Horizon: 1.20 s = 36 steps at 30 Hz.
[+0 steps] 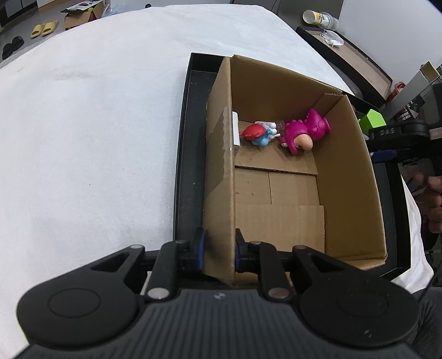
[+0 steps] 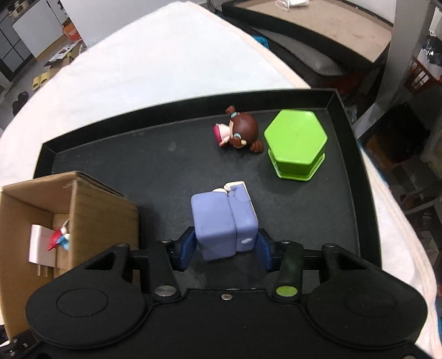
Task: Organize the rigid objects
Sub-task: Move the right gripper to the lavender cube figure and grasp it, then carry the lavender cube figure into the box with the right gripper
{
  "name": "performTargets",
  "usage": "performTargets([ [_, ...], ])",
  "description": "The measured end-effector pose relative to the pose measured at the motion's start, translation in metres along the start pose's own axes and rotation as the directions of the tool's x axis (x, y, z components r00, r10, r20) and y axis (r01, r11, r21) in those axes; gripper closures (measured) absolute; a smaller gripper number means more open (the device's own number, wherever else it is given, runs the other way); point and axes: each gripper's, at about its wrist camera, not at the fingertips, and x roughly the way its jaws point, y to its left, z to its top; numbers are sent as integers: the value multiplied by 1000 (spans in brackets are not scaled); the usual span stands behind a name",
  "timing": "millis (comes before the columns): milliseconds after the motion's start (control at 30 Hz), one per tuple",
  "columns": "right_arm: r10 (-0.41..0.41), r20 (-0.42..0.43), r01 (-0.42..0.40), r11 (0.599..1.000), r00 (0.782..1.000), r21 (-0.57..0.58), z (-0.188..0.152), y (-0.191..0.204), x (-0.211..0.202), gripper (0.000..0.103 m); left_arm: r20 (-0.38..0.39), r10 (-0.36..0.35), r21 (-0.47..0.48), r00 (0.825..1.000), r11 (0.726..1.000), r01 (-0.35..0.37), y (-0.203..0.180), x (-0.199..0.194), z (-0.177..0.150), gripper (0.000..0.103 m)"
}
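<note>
My left gripper [image 1: 219,252] is shut on the left wall of an open cardboard box [image 1: 218,165] that stands in a black tray [image 1: 187,138]. Inside the box lie a magenta figurine [image 1: 301,132], a red and blue figurine [image 1: 258,134] and a white charger [image 1: 236,132]. My right gripper [image 2: 226,248] is shut on a purple block toy [image 2: 223,221] just above the tray floor [image 2: 165,171]. A brown-haired doll [image 2: 240,134] lies on the tray beside a green hexagonal box [image 2: 297,145]. The cardboard box [image 2: 102,210] sits left of the right gripper.
The tray rests on a white cloth-covered table [image 1: 96,124]. A desk with a cup [image 1: 320,18] stands beyond the table at right. Slippers [image 1: 44,27] and a carton lie on the floor far left.
</note>
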Motion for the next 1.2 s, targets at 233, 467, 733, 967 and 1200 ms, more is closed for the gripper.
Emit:
performTargets([
  [233,24,57,-22,999,998,-25,6,4,-31,60,-5,16,17,1000,1000,-16,-5,2,0,85],
  [467,31,104,-25,998,994,-57,6,10,-52,60,-4,7,14,1000,1000,-7,-4,-1,-2,85],
  [733,61,158,-47,995,986,-89,8,27,-83,60,-1,0,14,1000,1000,0,-2,-3,-3,85],
  [967,95,199,-69,989,975,-132,9,46,-107,60,5,-10,11,1000,1000,10,-1,-6,-4,85],
  [1200,143,212,-107,979,967,-174,6,69,-121,60,8,-16,10,1000,1000,16,0,-8,-4,85],
])
